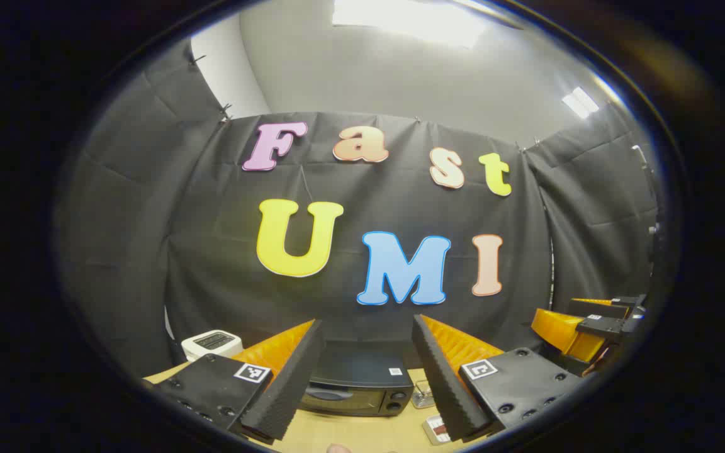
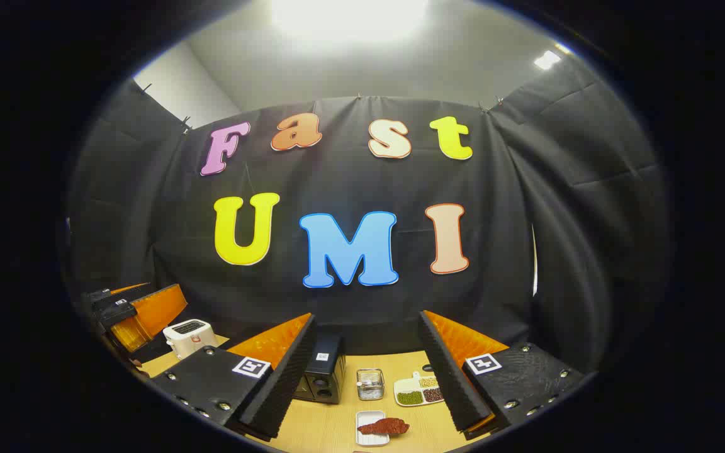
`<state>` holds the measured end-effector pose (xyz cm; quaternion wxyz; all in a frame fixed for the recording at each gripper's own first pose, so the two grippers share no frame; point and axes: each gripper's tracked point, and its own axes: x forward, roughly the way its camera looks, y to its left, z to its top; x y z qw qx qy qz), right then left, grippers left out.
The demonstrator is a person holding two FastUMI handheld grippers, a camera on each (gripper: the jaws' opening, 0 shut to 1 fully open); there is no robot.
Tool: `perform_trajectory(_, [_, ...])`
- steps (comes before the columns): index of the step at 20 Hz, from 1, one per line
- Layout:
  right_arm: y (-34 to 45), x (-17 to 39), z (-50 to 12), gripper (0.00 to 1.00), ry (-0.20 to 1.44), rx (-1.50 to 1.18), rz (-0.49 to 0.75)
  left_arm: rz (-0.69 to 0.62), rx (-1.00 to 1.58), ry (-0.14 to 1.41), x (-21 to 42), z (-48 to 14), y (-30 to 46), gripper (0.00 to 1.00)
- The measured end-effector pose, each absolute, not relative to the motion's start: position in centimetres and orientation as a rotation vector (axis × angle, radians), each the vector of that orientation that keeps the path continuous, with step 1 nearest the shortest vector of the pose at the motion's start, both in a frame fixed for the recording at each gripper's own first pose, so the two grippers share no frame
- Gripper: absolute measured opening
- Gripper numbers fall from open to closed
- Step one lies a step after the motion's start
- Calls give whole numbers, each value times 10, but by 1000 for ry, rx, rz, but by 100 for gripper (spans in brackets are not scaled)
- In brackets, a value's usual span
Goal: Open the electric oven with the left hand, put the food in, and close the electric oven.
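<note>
A black electric oven [image 1: 357,384] stands on the wooden table, its door closed, straight ahead between my left gripper's [image 1: 362,377] fingers. That gripper is open and holds nothing, raised well above the table. In the right gripper view the oven [image 2: 321,376] shows at lower left of centre. A reddish-brown piece of food [image 2: 384,427] lies on a small white plate [image 2: 369,418] near the table's front. My right gripper [image 2: 365,377] is open and empty, high above the plate. Each gripper shows at the edge of the other's view: the right gripper [image 1: 595,324] and the left gripper [image 2: 133,311].
A white toaster [image 2: 188,335] sits at the table's back left, seen also as the toaster [image 1: 211,344]. A small glass jar [image 2: 370,384] and a white divided dish [image 2: 419,390] of beans stand to the right of the oven.
</note>
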<state>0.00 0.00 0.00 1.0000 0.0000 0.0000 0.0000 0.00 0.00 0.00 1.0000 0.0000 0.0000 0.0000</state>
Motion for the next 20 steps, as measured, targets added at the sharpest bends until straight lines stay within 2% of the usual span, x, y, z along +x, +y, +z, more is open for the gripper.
perform_trajectory(3, [0, 2, -5, 97, 8, 2, -4, -1, 7, 10, 5, -3, 1, 94])
perform_trajectory(4, [0, 2, -7, 97, 12, 0, -5, -1, 6, 14, 5, -7, 1, 99])
perform_trajectory(5, [-1, 2, -8, 97, 14, -2, -9, -3, 4, 20, 6, -10, 1, 95])
perform_trajectory(7, [0, 3, -10, 97, 18, -1, -11, 0, 6, 26, 7, -10, 3, 94])
perform_trajectory(8, [0, 4, -11, 97, 19, 1, -11, 1, 7, 29, 7, -12, 5, 99])
perform_trajectory(9, [0, 5, -13, 97, 22, 3, -11, 0, 7, 32, 7, -14, 6, 99])
perform_trajectory(13, [0, 11, -18, 97, 30, 3, -19, -25, -13, 51, 13, -21, 2, 91])
perform_trajectory(14, [1, 12, -18, 97, 30, 3, -21, -26, -11, 56, 15, -23, 4, 95])
perform_trajectory(15, [1, 14, -20, 97, 33, 2, -21, -22, -4, 58, 16, -23, 7, 91])
perform_trajectory(18, [2, 21, -22, 97, 37, 7, -19, -22, 16, 56, 22, -27, 7, 98])
perform_trajectory(20, [3, 27, -26, 97, 44, 1, -20, -20, 17, 58, 31, -31, 11, 94])
